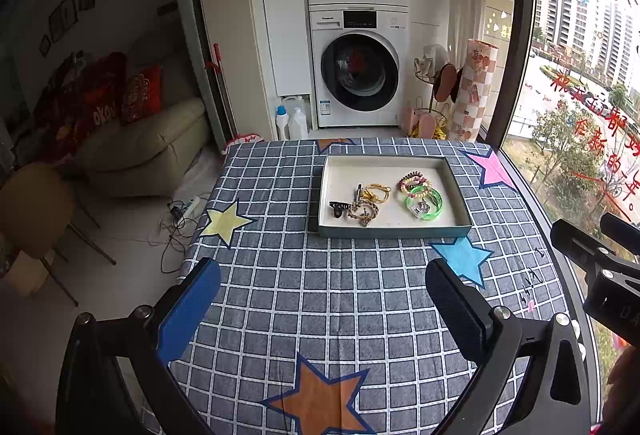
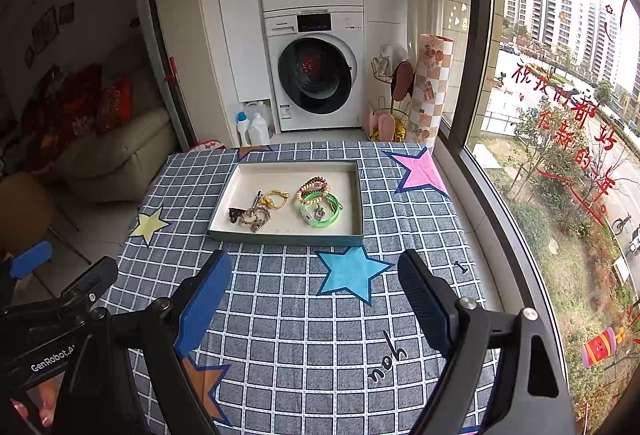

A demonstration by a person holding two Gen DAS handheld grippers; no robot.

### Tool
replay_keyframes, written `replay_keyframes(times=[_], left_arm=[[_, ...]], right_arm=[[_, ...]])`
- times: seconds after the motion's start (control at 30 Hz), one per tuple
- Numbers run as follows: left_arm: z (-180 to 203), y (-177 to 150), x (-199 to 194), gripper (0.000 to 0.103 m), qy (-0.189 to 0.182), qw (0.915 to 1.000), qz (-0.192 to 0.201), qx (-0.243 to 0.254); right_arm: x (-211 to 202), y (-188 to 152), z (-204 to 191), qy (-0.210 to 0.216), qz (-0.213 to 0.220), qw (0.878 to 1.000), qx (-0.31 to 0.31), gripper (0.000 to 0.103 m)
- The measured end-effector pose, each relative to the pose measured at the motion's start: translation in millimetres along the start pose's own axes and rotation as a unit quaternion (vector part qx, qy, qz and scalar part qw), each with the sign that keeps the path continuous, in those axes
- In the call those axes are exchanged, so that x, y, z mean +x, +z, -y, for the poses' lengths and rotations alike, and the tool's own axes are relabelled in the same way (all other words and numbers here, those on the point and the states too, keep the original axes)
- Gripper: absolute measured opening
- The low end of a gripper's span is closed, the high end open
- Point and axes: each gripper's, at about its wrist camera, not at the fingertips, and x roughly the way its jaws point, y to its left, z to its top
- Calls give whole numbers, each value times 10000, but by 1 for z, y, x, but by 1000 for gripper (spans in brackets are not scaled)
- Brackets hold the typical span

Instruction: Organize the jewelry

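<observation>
- Jewelry pieces are lying together in a shallow rectangular grey-green cardboard tray (image 1: 394, 232) with a pale flat floor, sitting toward the far end of the table, its long axis running across both views.
- Covering the table is a grey-blue woven tablecloth (image 1: 320, 295) with a white grid and printed stars, lying flat and smooth; a light-blue star (image 2: 350, 273) is sitting just beside the tray's near wall.
- Hovering over the cloth on the near side of the tray, the left gripper (image 1: 322, 309) is standing wide open with nothing between its ribbed blue pad and black pad.
- Beside it, the right gripper (image 2: 314, 301) is likewise gaping wide and gripping nothing, both tools pointing toward the tray.
- Resting in the tray's right half is a translucent green plastic bangle (image 1: 425, 204), lying flat, with a small clear charm inside its ring.
- Touching the bangle's far edge are coiled spiral hair ties in pink and yellow (image 1: 414, 182).
- Lying left of those is a yellow cord loop (image 1: 378, 192), and nearer, a beaded rope bracelet (image 1: 363, 212).
- Sitting at the far left of the group is a small dark hair clip (image 1: 338, 208).
</observation>
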Motion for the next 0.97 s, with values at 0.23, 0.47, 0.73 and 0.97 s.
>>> replay_keyframes(times=[0.23,0.47,0.73,0.97], left_arm=[[0,0,0,103,8,10000,4,2],[-1,-1,0,103,-7,10000,-32,-4],[-3,-3,-1,103,-40,9999,-68,-62],[-3,-5,-1,103,-115,9999,-83,-60]], right_arm=[[0,0,1,7,-3,10000,-3,87],[-1,0,-1,20,1,10000,-19,87],[-2,0,-3,37,-11,10000,-38,87],[-2,0,-3,36,-9,10000,-38,87]])
